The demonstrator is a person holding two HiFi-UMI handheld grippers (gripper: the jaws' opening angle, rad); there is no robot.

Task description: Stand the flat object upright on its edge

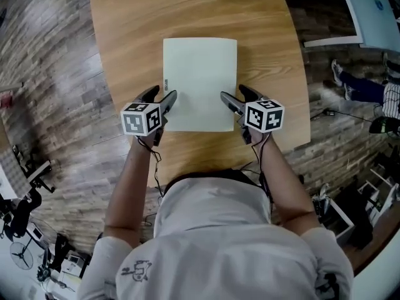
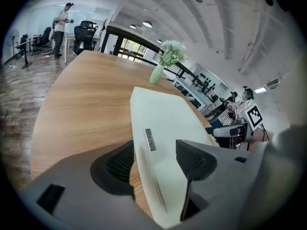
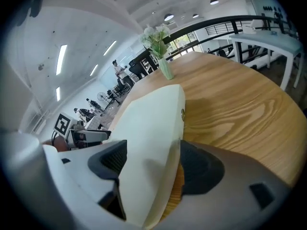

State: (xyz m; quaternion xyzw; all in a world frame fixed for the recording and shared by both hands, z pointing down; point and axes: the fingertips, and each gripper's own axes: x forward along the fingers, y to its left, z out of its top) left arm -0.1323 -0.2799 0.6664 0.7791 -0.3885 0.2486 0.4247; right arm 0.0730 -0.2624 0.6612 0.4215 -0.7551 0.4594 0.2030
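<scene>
We are at the approach-and-grasp step: the flat object [image 1: 200,83] lies flat on the bench [image 1: 125,30], midway across and close to its near edge, with nothing lifted yet. Our left claw [image 1: 161,95] sits at the object's left side toward its near corner, and our right claw [image 1: 235,94] sits at the matching spot on the right side. Both claws are wide apart and hold nothing. Each straddles a side edge of the object, one jaw over the pale top face and the other out over bare wood.

As we judge it, the next move calls for closing on both side edges together, then tipping the object up evenly so that it rests on one edge without sliding across the smooth wood.

The head view gives the symmetry of the two claws and the object's square outline. Only the left gripper view shows a small grey tab [image 2: 150,139] near the left edge, and only the right gripper view shows a tiny stud [image 3: 183,112] on the right edge. Both also show a vase of flowers [image 2: 165,61] near the bench's far edge, which the head view crops.
</scene>
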